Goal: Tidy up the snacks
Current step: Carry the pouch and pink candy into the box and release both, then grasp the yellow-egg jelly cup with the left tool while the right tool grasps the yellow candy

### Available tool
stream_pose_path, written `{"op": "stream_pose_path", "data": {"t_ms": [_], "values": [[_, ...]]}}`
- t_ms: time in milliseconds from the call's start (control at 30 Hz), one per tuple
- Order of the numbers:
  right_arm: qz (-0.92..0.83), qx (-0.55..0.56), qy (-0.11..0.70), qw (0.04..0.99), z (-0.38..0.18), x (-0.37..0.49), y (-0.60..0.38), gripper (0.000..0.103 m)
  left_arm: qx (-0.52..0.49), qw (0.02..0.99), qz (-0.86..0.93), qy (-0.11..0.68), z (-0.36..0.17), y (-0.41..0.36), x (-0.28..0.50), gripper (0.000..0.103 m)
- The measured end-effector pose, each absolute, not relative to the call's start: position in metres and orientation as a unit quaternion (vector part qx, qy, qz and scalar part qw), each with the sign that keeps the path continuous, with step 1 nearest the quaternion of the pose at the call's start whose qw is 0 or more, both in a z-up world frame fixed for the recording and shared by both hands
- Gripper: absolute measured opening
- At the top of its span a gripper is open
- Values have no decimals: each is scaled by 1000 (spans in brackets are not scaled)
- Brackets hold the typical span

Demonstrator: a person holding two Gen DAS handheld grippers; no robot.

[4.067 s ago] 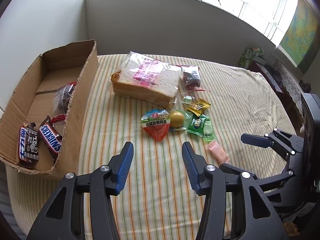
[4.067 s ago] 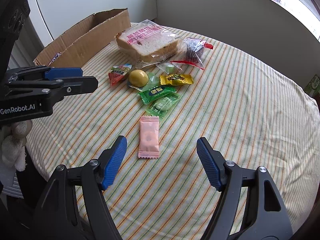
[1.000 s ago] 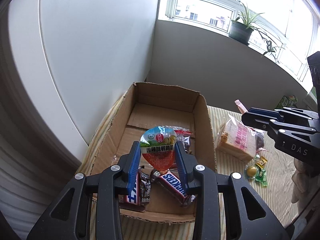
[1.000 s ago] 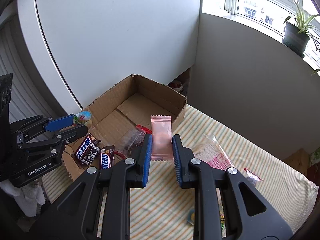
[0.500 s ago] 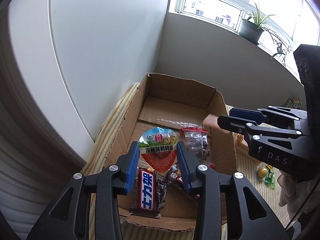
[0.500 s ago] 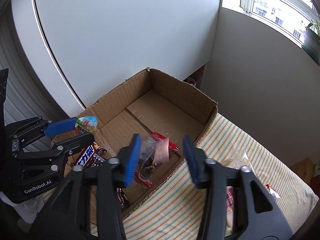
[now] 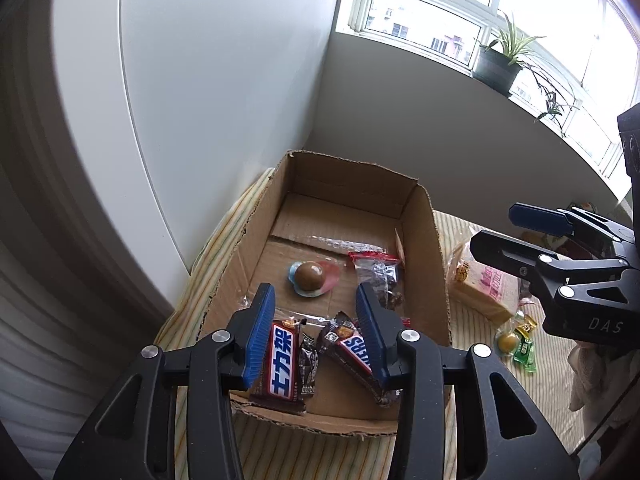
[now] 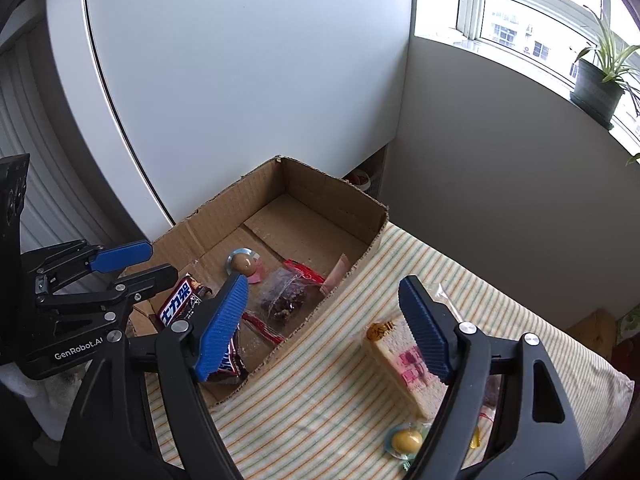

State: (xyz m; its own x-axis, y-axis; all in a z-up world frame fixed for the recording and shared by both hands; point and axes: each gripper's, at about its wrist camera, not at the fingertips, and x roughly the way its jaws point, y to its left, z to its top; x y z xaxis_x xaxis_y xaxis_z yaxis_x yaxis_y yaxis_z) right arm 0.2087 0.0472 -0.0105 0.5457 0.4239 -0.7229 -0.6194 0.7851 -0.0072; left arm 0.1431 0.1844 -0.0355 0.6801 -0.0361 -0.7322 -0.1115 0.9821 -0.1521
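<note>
An open cardboard box [image 7: 434, 240] [image 8: 352, 268] sits at the left end of the striped table. Inside lie an egg snack pack [image 7: 311, 277] [image 8: 245, 263], a pink packet [image 7: 399, 245] [image 8: 338, 270] leaning on the right wall, a bag of dark snacks [image 7: 380, 276] [image 8: 286, 294] and Snickers bars [image 7: 284, 362] [image 7: 354, 350] [image 8: 180, 300]. My left gripper [image 7: 316, 334] [image 8: 136, 264] is open and empty above the box's near end. My right gripper [image 8: 324, 328] [image 7: 516, 226] is open and empty over the box's right wall.
Packaged bread [image 7: 480, 284] [image 8: 404, 364] lies on the table right of the box. A yellow round candy [image 7: 505, 342] [image 8: 405, 439] and green packets [image 7: 526, 354] lie nearer. White wall panels stand behind the box. Potted plants [image 8: 596, 80] sit on the windowsill.
My left gripper opened and dropped the egg snack pack into the box. My right gripper opened wider; the pink packet now rests against the box's right wall.
</note>
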Motion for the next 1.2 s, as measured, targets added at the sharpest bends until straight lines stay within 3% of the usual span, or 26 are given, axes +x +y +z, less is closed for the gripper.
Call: {"op": "stream_pose_path", "data": {"t_ms": [500, 1200], "values": [[245, -108, 372, 889, -2, 170, -62, 81, -78, 918, -31, 388, -21, 125, 115, 41], [222, -19, 492, 841, -95, 210, -139, 81, -42, 889, -105, 444, -67, 25, 133, 41]]}}
